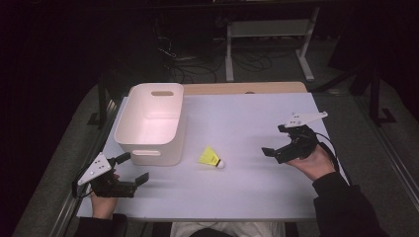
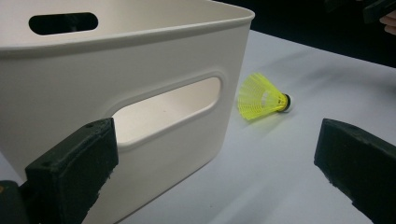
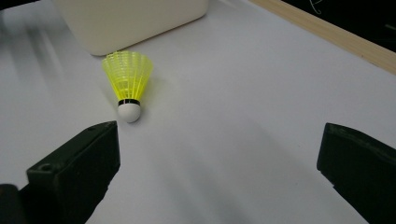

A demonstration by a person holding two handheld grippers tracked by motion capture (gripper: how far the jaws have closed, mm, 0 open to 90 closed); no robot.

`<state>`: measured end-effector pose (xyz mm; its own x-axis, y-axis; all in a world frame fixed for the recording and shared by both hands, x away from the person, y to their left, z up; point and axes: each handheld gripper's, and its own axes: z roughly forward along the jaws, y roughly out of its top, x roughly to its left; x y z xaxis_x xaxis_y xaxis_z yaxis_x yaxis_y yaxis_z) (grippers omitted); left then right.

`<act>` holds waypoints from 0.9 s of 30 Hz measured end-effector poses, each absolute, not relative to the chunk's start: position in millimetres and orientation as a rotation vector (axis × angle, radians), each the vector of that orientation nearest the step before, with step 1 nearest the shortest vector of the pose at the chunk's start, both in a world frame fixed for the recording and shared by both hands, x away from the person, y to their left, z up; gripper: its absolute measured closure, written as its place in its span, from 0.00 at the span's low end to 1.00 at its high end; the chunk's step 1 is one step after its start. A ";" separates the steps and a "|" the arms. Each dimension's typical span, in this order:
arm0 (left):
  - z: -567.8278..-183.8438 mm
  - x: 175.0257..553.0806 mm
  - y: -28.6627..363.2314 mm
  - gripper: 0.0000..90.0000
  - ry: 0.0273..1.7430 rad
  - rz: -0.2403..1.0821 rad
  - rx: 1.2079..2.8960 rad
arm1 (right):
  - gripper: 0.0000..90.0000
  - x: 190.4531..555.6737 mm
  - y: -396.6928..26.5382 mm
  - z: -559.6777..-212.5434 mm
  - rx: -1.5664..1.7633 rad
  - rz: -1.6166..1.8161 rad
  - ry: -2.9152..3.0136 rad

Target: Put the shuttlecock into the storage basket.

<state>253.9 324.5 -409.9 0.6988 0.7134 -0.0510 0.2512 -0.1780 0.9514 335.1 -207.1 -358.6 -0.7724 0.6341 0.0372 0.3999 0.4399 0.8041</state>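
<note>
A yellow shuttlecock (image 1: 211,157) with a white cork tip lies on its side on the white table top (image 1: 247,123), just right of a white plastic bin (image 1: 150,123). My left gripper (image 1: 133,168) stands open at the front left, next to the bin's near wall (image 2: 140,126), with the shuttlecock (image 2: 262,96) ahead beyond the bin's corner. At the right, my right gripper (image 1: 275,140) is open and points left toward the shuttlecock (image 3: 128,84), a short way from it. Nothing lies between either pair of jaws.
The bin (image 3: 130,18) is empty and has handle slots in its walls. A wooden strip (image 1: 244,88) runs along the table's far edge. Beyond the table, cables and a white frame (image 1: 269,37) stand on the dark floor.
</note>
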 end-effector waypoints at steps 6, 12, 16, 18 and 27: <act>-409.9 253.9 324.4 0.00 0.772 0.493 1.746 | 0.00 338.0 -198.2 -355.0 0.867 1.224 2.452; -410.0 254.2 324.1 0.00 0.769 0.491 1.750 | 0.00 339.9 -192.7 -356.0 0.851 1.210 2.474; -410.0 254.2 324.2 0.00 0.768 0.492 1.750 | 0.00 341.1 -189.1 -355.9 0.846 1.201 2.490; -410.0 254.3 324.2 0.00 0.767 0.492 1.750 | 0.00 342.2 -186.8 -355.4 0.837 1.195 2.497; -410.0 254.2 324.1 0.00 0.766 0.492 1.751 | 0.00 347.9 -174.7 -352.7 0.813 1.182 2.536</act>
<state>254.2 324.1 -410.0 0.7040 0.7085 -0.0496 0.2500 -0.1819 0.9510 347.9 -174.7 -352.7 -0.8204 0.5711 0.0271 0.3881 0.5215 0.7599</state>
